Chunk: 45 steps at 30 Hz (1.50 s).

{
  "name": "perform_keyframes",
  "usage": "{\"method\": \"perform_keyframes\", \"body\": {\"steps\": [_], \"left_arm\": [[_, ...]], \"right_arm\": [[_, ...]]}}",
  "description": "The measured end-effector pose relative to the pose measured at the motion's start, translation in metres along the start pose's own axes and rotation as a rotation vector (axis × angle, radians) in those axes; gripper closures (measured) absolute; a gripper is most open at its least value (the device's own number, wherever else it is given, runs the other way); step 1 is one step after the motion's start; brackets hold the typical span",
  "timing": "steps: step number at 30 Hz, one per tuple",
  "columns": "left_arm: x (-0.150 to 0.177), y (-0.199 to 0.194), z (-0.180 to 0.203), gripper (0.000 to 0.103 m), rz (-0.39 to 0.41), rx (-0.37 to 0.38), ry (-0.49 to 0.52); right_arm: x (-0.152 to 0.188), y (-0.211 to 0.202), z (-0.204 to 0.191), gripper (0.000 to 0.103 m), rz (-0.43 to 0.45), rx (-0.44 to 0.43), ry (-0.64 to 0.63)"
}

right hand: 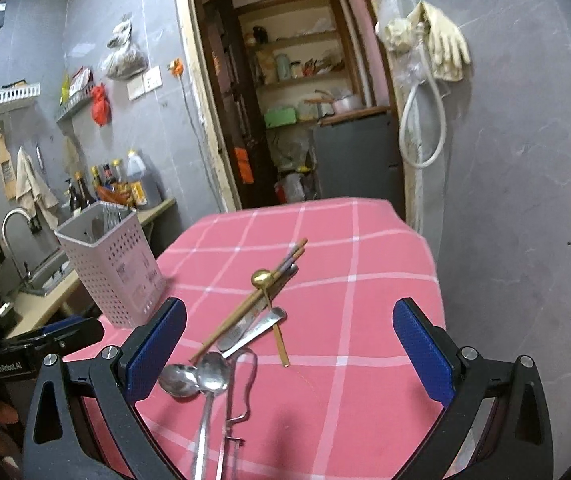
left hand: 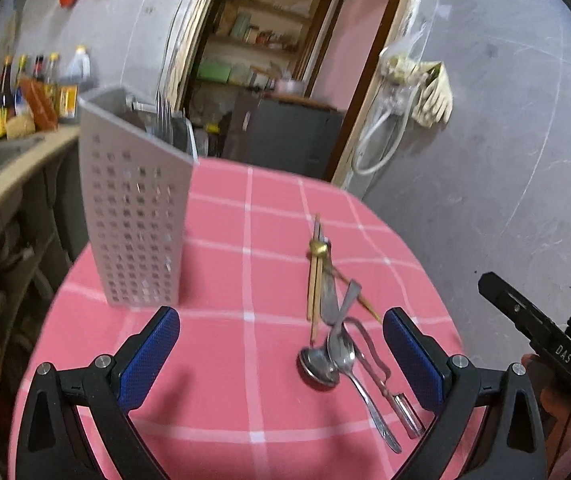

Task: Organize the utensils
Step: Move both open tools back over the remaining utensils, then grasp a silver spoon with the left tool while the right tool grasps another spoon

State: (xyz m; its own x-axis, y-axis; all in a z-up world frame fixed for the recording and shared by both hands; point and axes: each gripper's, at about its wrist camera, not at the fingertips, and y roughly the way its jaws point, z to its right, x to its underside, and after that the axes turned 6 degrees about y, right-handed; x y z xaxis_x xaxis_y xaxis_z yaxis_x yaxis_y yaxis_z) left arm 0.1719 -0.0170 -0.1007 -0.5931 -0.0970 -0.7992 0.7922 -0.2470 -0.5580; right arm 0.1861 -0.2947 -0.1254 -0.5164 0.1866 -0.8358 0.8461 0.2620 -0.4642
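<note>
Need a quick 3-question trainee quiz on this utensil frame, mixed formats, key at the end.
1. True or false: the left hand-held gripper is shut on a spoon.
2. Multiple choice: where is the perforated holder relative to the loose utensil pile in the left wrist view? A) to its left B) to its right C) on top of it
3. Fill in: the small gold spoon rests across the ____.

Key
1. False; both its jaws and those of the right hand-held gripper stand wide open, holding nothing.
2. A
3. chopsticks
</note>
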Motion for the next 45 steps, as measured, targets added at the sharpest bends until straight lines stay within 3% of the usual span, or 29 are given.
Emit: {"method": "perform_keyframes", "body": {"steps": [7,9,12,18,20,26,33,35,45], "left_arm": [[0.007,0.017,-0.007,0.004,-0.078,0.000,-0.099],[0.009,0.023,-0.007,0.015,-0.108,0.020,-0.116],[0.014,0.032,-0.004,0.030,-0.157,0.055,-0.131],[0.026,0.050,-0.001,0.058,-0.248,0.123,-0.179],[0.030,0.055,0.002,0.067,-0.273,0.141,-0.192],[0.039,0.069,0.008,0.079,-0.325,0.150,-0.226],[0.041,0.075,0.003,0.086,-0.322,0.135,-0.284],[0.040,0.077,0.003,0.092,-0.325,0.118,-0.285],[0.037,0.075,0.000,0.095,-0.309,0.084,-0.291]], "right_arm": [[0.010,0.035,0.002,0.004,-0.102,-0.078,-0.037],[0.014,0.045,0.000,0.026,-0.142,-0.124,-0.047],[0.018,0.061,-0.005,0.051,-0.204,-0.178,-0.063],[0.029,0.086,-0.012,0.069,-0.325,-0.295,-0.064],[0.034,0.092,-0.014,0.072,-0.355,-0.317,-0.062],[0.047,0.114,-0.022,0.078,-0.462,-0.354,-0.059],[0.044,0.125,-0.030,0.078,-0.489,-0.389,-0.087],[0.042,0.126,-0.032,0.078,-0.494,-0.405,-0.110],[0.042,0.141,-0.047,0.085,-0.568,-0.467,-0.189]]}}
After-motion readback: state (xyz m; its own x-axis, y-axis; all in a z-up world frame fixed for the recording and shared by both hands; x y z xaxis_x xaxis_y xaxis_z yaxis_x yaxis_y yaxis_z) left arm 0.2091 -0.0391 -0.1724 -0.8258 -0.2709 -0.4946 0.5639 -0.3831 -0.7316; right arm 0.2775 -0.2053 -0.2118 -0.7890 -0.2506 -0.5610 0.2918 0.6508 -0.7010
